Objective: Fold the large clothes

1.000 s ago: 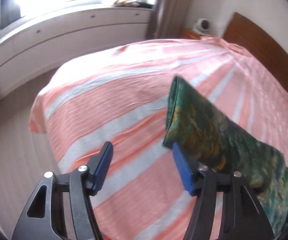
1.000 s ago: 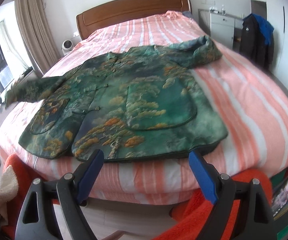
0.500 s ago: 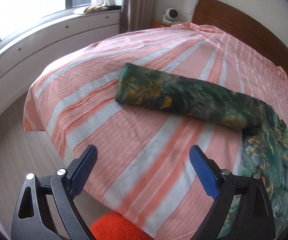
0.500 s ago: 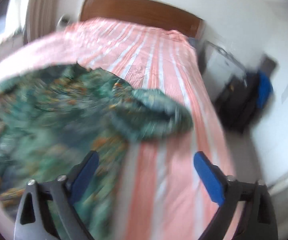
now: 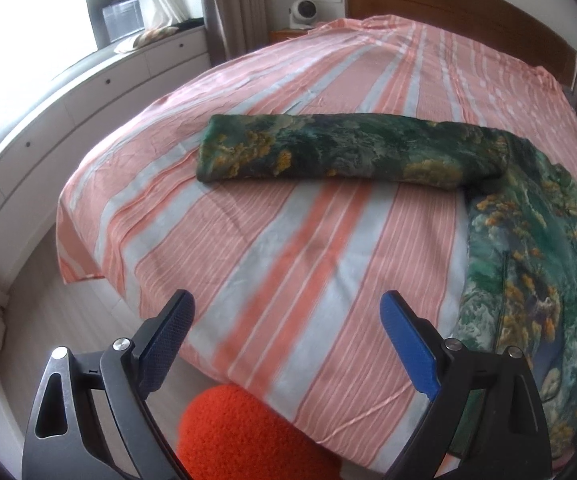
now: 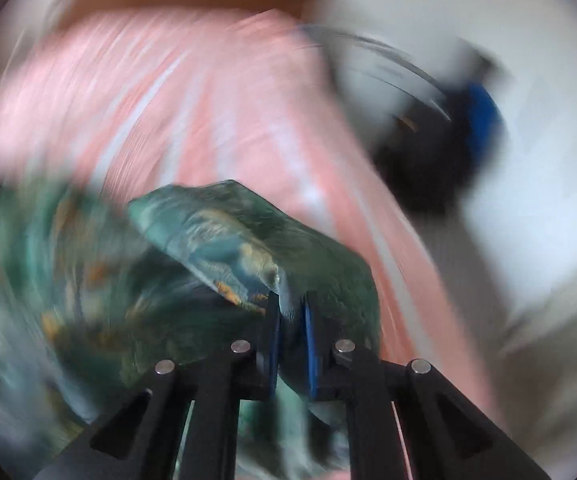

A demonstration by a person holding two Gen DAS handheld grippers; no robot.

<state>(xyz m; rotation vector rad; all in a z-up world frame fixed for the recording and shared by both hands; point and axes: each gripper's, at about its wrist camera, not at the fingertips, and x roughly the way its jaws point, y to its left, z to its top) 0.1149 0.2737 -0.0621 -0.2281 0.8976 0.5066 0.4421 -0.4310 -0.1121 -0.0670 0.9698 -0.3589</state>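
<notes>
A green jacket with gold tree print [image 5: 528, 240] lies on the pink and grey striped bed [image 5: 288, 260]. One sleeve [image 5: 348, 152] stretches flat to the left across the bedspread. My left gripper [image 5: 288, 320] hangs open above the bed's near edge, well short of that sleeve, nothing between its blue pads. In the blurred right wrist view, my right gripper [image 6: 291, 312] is shut on the jacket's other sleeve [image 6: 248, 240], its cloth bunched between the pads and lifted off the bed [image 6: 208, 100].
A curved white window bench [image 5: 88, 80] runs along the bed's left side, with bare floor [image 5: 16, 272] between. A wooden headboard [image 5: 468, 12] stands at the far end. An orange knitted sleeve [image 5: 248, 436] shows at the bottom. Dark and blue clothing [image 6: 448, 140] hangs right of the bed.
The left gripper pulled back from the sleeve, leaving it flat on the bed, and its jaws widened. The right gripper swung to the far sleeve and closed on it.
</notes>
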